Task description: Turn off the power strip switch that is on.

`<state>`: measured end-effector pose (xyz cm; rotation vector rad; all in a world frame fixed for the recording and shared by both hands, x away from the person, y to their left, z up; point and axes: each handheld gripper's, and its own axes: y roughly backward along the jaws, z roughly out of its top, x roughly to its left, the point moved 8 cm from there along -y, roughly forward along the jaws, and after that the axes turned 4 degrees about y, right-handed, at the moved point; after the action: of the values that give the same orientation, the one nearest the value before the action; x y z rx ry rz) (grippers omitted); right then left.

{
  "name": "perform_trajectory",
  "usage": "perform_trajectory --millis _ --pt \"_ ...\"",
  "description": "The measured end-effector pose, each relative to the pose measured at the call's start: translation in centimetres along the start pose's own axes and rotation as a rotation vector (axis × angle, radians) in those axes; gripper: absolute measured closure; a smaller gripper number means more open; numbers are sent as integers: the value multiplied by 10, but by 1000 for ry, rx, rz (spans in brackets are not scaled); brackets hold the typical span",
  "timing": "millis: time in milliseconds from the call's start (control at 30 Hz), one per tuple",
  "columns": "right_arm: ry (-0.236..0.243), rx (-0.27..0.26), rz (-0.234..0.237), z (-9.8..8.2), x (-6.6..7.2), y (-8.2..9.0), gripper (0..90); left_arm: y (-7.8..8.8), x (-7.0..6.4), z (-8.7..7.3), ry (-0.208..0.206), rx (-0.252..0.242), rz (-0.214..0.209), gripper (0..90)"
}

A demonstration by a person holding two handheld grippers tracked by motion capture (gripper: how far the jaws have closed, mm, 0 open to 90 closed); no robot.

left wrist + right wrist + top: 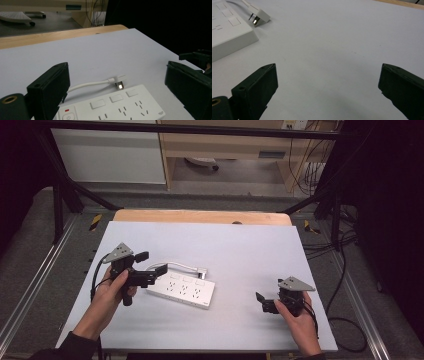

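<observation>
A white power strip (182, 290) with several sockets lies flat on the white table cover (240, 250), left of centre. Its short white cable (177, 266) loops back to a white plug (201, 270) lying beside the strip's far edge. My left gripper (151, 262) is open, just above the strip's left end; in the left gripper view its jaws (116, 67) stand wide apart over the strip (112, 105) and plug (120, 82). My right gripper (264, 302) is open and empty, low over bare cover right of the strip. In its own view the gripper (327, 67) has the strip's corner (227, 32) and plug (259, 15) at upper left.
A wooden table edge (200, 216) shows beyond the cover's far side. Metal frame rails (45, 270) run along both sides, with cables (345, 320) on the floor at right. A wooden bench (225, 150) stands behind the table.
</observation>
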<state>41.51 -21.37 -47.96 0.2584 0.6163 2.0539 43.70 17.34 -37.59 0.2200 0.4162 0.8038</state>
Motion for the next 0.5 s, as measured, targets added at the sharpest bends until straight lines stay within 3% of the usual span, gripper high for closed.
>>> perform_trajectory --millis 100,167,300,500 --pt "5 3 3 0 1 -1 35 6 1 1 9 -12 7 60" --pt "2 0 2 1 1 -1 31 10 0 1 -8 -5 27 60" --pt "0 0 3 0 0 0 29 18 -2 -1 -11 -10 22 60" --pt "1 2 5 0 1 -1 33 32 6 -4 -16 -20 40 61"
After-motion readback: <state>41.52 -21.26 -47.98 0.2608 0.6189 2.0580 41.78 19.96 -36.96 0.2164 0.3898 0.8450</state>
